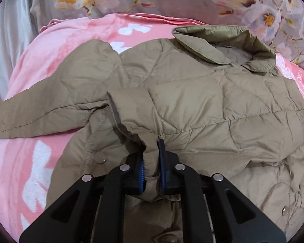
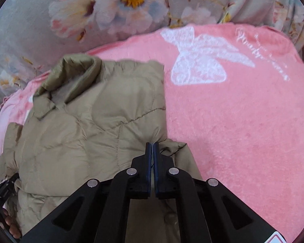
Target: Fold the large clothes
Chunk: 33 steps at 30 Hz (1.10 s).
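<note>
the left gripper pinches a sleeve cuff and the right gripper is clamped on the edge of the tan quilted jacket on the pink blanket; puffy, light, slippery, so best held at seams.

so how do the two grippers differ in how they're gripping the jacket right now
The left gripper pinches a thick bunch of the jacket, so a gap shows between its fingers; the right gripper has its fingers nearly touching, on thin fabric at most. The left grips a sleeve cuff folded over the jacket's body; the right sits at the jacket's side edge, beside the pink blanket. Both are black with blue pads and closed.
</note>
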Motion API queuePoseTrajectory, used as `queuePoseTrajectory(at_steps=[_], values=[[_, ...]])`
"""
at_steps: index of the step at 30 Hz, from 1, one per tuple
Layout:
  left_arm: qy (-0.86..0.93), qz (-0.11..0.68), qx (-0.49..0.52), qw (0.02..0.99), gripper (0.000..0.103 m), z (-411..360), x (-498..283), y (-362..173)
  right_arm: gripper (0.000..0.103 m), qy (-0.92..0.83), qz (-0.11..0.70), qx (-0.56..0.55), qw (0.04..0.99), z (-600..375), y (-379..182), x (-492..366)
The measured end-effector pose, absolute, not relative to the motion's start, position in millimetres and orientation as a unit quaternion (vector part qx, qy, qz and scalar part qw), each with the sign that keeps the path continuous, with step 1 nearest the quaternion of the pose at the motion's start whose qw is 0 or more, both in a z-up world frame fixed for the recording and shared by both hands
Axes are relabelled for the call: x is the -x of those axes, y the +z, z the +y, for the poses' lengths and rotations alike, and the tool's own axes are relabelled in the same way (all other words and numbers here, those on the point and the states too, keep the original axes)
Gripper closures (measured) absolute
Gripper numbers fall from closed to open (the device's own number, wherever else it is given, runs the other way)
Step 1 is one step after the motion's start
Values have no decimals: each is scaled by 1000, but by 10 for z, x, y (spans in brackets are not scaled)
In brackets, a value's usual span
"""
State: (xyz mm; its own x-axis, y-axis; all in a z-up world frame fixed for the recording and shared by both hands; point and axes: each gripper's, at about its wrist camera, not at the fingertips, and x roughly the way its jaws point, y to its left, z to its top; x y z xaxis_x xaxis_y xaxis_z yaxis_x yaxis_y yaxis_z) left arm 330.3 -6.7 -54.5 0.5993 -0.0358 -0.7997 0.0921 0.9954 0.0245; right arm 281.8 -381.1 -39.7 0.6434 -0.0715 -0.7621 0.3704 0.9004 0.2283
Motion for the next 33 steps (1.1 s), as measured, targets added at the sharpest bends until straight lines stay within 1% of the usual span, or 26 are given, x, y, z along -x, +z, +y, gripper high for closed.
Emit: queuePoseTrajectory(at_steps=[2,4,6,7,10,13,16,19,22,31,32,33], values=[[-29,440,-14,898,79,5,-3259,-427,94,-129,363,-182,905,-3744,-154,-2669],[-10,409,6,912,65,126,-3150,-180,93,-110,341,-172,918,-3600,35,-2586],[-10,383,17,924,57,131,-3047,15,93,-76,334,-162,926,-3380,157,-2578],[-32,377,29,925,56,75,-2998,148,93,-62,336,-157,927,-3280,182,-2592],[-99,404,46,908,55,-236,-3006,199,93,-2,365,-146,920,-2841,103,-2745],[-108,434,21,894,55,-544,-3049,-56,93,11,396,-121,910,-2516,-121,-2859],[-93,462,14,882,55,-632,-3108,-385,94,5,425,-109,899,-2410,-385,-2927],[-94,449,16,888,55,-597,-3064,-551,100,5,434,-114,894,-2438,-594,-2914],[-88,431,3,898,55,-617,-2964,-612,102,10,433,-138,891,-2501,-700,-2893],[-87,413,7,906,55,-605,-2967,-678,103,7,423,-141,895,-2507,-776,-2884],[-91,411,13,907,54,-585,-2958,-677,103,7,423,-142,895,-2512,-777,-2886],[-100,408,29,907,52,-538,-2951,-668,103,7,422,-144,895,-2517,-776,-2884]])
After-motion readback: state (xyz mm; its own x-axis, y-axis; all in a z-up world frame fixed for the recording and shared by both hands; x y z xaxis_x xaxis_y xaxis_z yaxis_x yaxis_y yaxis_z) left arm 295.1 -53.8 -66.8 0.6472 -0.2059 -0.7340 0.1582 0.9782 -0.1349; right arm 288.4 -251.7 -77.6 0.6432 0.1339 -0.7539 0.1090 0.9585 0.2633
